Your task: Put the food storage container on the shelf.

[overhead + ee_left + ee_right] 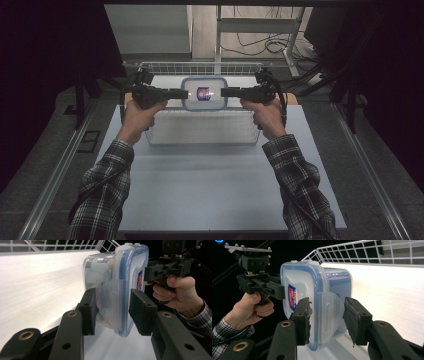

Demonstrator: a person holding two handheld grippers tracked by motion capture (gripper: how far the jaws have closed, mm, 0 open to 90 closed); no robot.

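Hand-held gripper (112,312) jaws, like those opposite (327,320), are spread around container (204,93) latches, so it could be dropped.

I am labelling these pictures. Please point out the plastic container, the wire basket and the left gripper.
plastic container (204,93), high view, on its lid.
wire basket (200,68), high view, on its far rim.
left gripper (112,311), left gripper view, between its fingertips.

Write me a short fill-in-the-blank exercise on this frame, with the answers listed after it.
1. The clear container has a lid with a ____ seal around its rim.
2. The left gripper and right gripper each straddle a lid ____ at opposite ends of the container.
3. The container is above a white wire ____.
4. The person's sleeves have a ____ pattern.

Answers: blue; latch; basket; plaid
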